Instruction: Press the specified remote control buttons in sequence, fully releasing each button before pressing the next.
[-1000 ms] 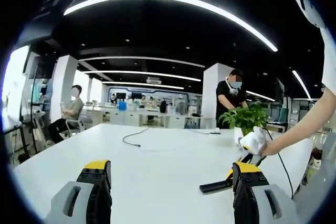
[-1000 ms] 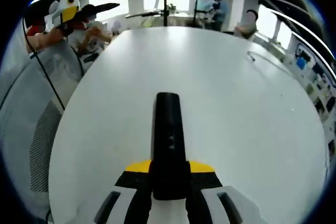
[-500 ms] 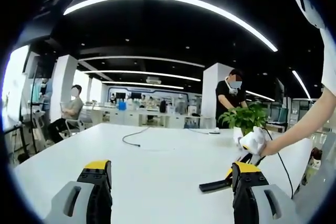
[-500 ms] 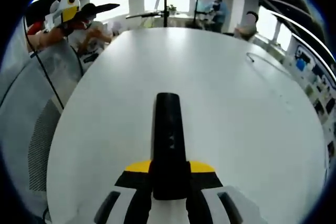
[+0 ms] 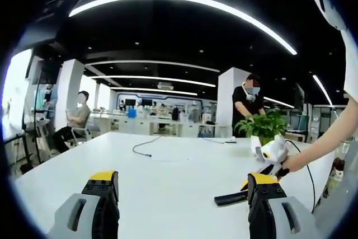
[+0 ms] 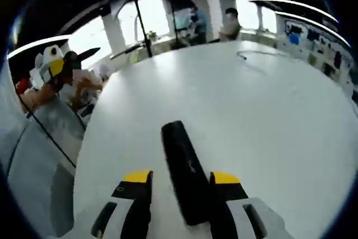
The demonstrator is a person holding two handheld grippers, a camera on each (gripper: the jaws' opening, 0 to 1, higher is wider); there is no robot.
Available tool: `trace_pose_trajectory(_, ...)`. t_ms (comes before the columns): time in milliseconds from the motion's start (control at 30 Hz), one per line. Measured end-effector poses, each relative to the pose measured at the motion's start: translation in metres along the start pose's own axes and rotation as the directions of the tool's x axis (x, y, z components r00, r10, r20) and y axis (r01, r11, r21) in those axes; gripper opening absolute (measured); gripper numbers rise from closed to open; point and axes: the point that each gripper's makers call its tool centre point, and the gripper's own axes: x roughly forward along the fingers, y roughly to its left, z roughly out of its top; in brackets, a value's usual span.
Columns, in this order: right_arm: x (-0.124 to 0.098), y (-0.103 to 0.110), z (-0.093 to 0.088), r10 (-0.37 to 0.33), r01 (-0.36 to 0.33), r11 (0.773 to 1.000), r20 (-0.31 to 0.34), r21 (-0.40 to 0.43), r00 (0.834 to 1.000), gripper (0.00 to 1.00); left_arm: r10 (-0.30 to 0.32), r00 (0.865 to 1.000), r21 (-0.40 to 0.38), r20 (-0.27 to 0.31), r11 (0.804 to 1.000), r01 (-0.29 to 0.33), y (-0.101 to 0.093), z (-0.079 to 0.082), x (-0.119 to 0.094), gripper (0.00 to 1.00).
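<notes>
Black remote (image 6: 185, 177) lying on the white table (image 6: 268, 121) between the parted jaws of the right gripper (image 6: 182, 186), left gripper (image 5: 182, 186) held wide open above the table, potted plant (image 5: 263, 127) in a white pot nearby, cable (image 5: 146, 146) beyond

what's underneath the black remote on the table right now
The remote lies flat on the bare white table, between the right tool's open jaws. Its underside is hidden.
</notes>
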Motion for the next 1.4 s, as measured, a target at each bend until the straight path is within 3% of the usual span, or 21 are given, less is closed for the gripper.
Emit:
trace_pose_trajectory(67,-0.006,-0.005,0.011,-0.041,0.038,0.998,0.082,0.048,0.996,0.48,0.001,1.0,0.0,-0.002,1.0,-0.001,-0.001,0.0,0.0,1.0)
trace_pose_trajectory(267,-0.017,-0.006,0.018,-0.137,0.136,0.991,0.111,0.013,0.984,0.71,-0.006,1.0,-0.001,-0.008,1.0,0.006,-0.001,-0.001,0.001,1.0)
trace_pose_trajectory(467,-0.035,-0.011,0.042,-0.246,0.246,0.969,0.239,0.028,0.939,0.88,-0.014,1.0,0.0,-0.014,1.0,0.014,-0.003,-0.002,0.001,1.0)
trace_pose_trajectory(633,-0.047,-0.009,0.05,-0.3,0.306,0.952,0.27,0.02,0.915,0.99,-0.022,1.0,0.001,-0.021,1.0,0.022,-0.004,-0.003,0.001,1.0)
trace_pose_trajectory(767,-0.059,-0.008,0.054,-0.356,0.365,0.931,0.289,0.024,0.889,0.99,-0.029,0.999,0.007,-0.024,1.0,0.03,-0.005,-0.003,0.0,1.0)
trace_pose_trajectory(1067,-0.079,0.002,0.054,-0.407,0.413,0.909,0.314,0.049,0.858,0.99,-0.038,0.999,0.01,-0.025,0.999,0.038,-0.006,-0.004,0.0,1.0)
trace_pose_trajectory(1133,-0.086,0.0,0.052,-0.449,0.46,0.887,0.303,0.04,0.841,0.99,-0.038,0.999,0.014,-0.025,0.999,0.038,-0.006,-0.003,0.0,1.0)
trace_pose_trajectory(1200,-0.09,0.002,0.049,-0.468,0.481,0.876,0.282,0.028,0.837,0.99,-0.039,0.999,0.012,-0.025,0.999,0.04,-0.006,-0.003,0.0,1.0)
trace_pose_trajectory(1400,-0.106,0.016,0.052,-0.479,0.48,0.874,0.323,0.082,0.817,0.99,-0.036,0.999,0.014,-0.026,0.999,0.036,-0.005,-0.004,0.0,1.0)
